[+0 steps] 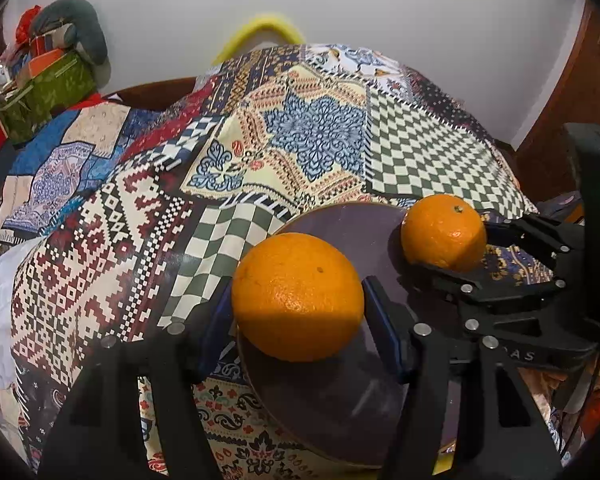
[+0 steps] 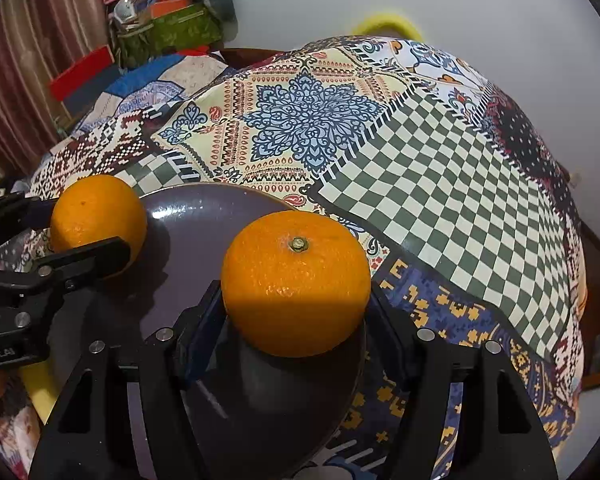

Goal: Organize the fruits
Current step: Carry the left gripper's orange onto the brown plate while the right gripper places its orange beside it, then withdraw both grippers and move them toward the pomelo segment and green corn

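My left gripper (image 1: 298,300) is shut on an orange (image 1: 298,296) and holds it over the near left part of a dark purple plate (image 1: 340,224). My right gripper (image 2: 296,300) is shut on a second orange (image 2: 296,280), stem up, over the plate's right side (image 2: 204,216). In the left wrist view the right gripper (image 1: 444,240) and its orange (image 1: 444,232) show at the right. In the right wrist view the left gripper (image 2: 96,220) and its orange (image 2: 98,216) show at the left.
The plate rests on a patchwork cloth (image 1: 316,136) that covers a raised, rounded surface. A green box of clutter (image 1: 44,92) stands at the far left by a white wall. A yellow curved object (image 1: 260,32) lies behind the cloth. A curtain (image 2: 28,60) hangs at the left.
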Motion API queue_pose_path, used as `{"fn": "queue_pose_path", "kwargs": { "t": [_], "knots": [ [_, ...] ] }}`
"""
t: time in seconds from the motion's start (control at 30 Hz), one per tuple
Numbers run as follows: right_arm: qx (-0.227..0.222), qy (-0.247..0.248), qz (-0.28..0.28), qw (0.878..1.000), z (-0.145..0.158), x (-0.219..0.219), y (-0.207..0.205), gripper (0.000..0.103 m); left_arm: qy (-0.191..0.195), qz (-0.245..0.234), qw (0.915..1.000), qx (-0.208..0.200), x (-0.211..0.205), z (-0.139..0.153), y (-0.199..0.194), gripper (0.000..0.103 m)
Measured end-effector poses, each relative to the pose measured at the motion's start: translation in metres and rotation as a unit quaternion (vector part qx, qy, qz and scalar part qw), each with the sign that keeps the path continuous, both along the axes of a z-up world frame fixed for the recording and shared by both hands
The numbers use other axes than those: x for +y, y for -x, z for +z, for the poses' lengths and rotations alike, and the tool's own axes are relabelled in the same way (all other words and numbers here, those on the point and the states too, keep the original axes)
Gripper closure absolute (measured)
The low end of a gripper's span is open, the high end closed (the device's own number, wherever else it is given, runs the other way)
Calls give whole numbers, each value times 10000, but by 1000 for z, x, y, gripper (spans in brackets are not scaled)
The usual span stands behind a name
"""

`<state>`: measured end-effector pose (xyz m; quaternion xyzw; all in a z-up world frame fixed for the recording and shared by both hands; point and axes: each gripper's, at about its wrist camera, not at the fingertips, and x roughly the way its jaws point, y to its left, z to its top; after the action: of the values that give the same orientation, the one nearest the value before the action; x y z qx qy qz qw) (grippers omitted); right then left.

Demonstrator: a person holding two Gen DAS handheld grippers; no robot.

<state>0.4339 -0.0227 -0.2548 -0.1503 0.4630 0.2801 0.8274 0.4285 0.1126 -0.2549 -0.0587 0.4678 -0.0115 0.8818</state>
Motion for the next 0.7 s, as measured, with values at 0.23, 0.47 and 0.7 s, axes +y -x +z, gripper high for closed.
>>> {"fn": "queue_pose_path", "kwargs": {
  "t": [0.23, 0.47, 0.7],
  "knots": [
    [-14, 209, 105, 9997, -2, 5, 4, 36, 31, -25, 10000, -56, -1, 1, 2, 39],
    [87, -123, 41, 9999, 11, -4, 10, 36, -33, 20, 9995, -326, -1, 24, 15, 38],
    [-230, -237, 27, 9995, 40, -13, 36, 35, -143, 50, 9985, -536, -6, 46, 41, 38]
  ]
}}
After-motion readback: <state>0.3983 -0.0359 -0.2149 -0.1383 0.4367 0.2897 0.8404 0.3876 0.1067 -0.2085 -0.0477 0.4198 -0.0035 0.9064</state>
